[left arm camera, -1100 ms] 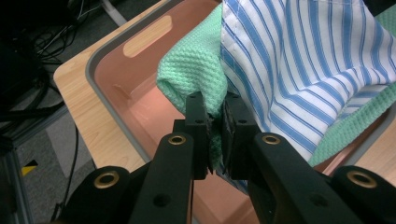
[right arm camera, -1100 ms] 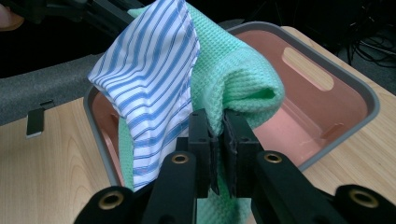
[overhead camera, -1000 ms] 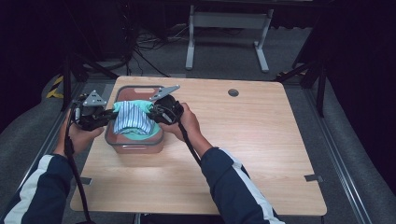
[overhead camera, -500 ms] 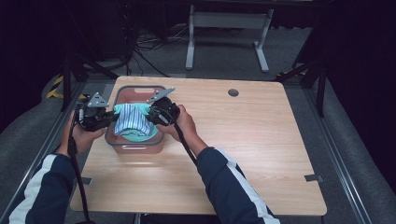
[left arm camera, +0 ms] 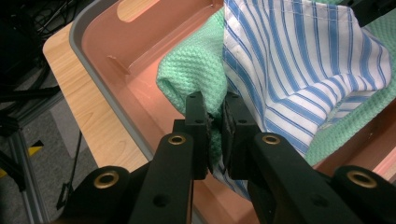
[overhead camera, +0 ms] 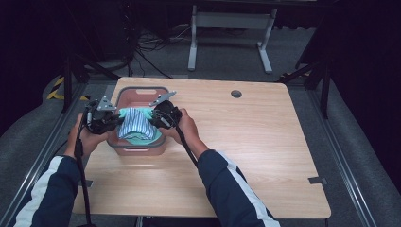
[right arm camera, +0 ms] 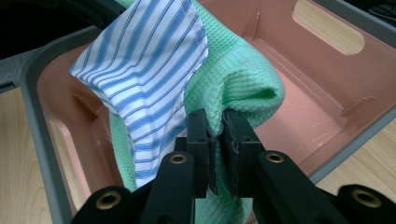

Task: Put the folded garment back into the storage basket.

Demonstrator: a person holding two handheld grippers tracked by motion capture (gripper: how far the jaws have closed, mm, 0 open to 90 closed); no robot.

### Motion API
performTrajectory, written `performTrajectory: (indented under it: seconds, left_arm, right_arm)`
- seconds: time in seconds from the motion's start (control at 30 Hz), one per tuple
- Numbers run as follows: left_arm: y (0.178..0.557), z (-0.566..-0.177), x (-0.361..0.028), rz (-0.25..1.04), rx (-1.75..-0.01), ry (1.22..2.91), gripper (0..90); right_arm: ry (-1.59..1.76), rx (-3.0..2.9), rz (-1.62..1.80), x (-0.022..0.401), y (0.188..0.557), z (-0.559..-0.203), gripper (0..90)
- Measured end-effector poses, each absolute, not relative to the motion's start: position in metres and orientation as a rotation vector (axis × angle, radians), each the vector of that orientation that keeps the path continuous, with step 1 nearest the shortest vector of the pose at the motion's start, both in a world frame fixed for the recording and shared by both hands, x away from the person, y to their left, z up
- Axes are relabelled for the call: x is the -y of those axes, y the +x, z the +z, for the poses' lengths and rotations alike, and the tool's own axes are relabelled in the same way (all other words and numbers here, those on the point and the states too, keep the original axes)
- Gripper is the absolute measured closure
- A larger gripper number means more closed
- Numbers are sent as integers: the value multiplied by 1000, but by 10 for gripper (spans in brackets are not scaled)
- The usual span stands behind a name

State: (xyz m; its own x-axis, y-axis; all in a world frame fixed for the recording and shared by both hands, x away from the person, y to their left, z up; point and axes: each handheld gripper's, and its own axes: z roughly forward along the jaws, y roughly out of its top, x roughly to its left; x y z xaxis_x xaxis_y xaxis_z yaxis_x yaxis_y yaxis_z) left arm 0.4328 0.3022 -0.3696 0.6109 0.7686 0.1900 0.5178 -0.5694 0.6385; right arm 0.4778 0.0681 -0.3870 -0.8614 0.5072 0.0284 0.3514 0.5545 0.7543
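The left tool (left arm camera: 214,122) is clamped on a bunch of cloth: its two black jaws pinch the edge of a green waffle-weave towel (left arm camera: 196,74) together with a fold of blue-and-white striped fabric (left arm camera: 299,70). The right tool (right arm camera: 215,140) is clamped the same way on the opposite end, with the striped cloth on one side of its jaws and a rounded roll of the green towel on the other. In the high view the left tool (overhead camera: 109,121) and the right tool (overhead camera: 158,117) face each other across the bundle, which hangs between them over a pink bin (overhead camera: 142,92) near the left edge of the table (overhead camera: 265,156).

As for progress, the stacked cloths appear to be on their way into the bin. The bundle sits within the walls, its lower folds low inside, though I cannot tell whether they rest on the floor. What seems left is to settle the bundle fully, let go with both tools and draw them clear.

The towel is thick, with a regular honeycomb texture, and it holds soft rounded folds. The striped fabric is thinner and smoother, a woven shirting with a stitched hem, and it creases sharply and drapes in a peak. The bin is rigid glossy plastic, rectangular with rounded corners, a grey rim and slot handles cut in the end walls. The table is pale wood-grain laminate.
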Motion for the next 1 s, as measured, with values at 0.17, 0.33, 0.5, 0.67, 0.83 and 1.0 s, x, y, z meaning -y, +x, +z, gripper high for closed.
performTrajectory:
  seconds: [0.17,0.33,0.5,0.67,0.83,1.0]
  left_arm:
    - [434,-376,-302,615,-1022,2311,823]
    - [434,-382,-300,601,-1019,2335,820]
    - [435,-387,-299,590,-1014,2328,807]
    - [435,-390,-296,593,-1017,2336,801]
    - [434,-389,-298,587,-995,2351,768]
    - [433,-389,-300,605,-1010,2330,708]
  right_arm:
    - [729,-2606,1187,-69,478,-392,814]
    - [736,-2617,1174,-68,478,-397,803]
    - [749,-2623,1154,-68,479,-401,792]
    - [765,-2617,1127,-67,480,-403,766]
    - [760,-2626,1113,-68,479,-405,736]
    - [759,-2625,1105,-68,479,-404,722]
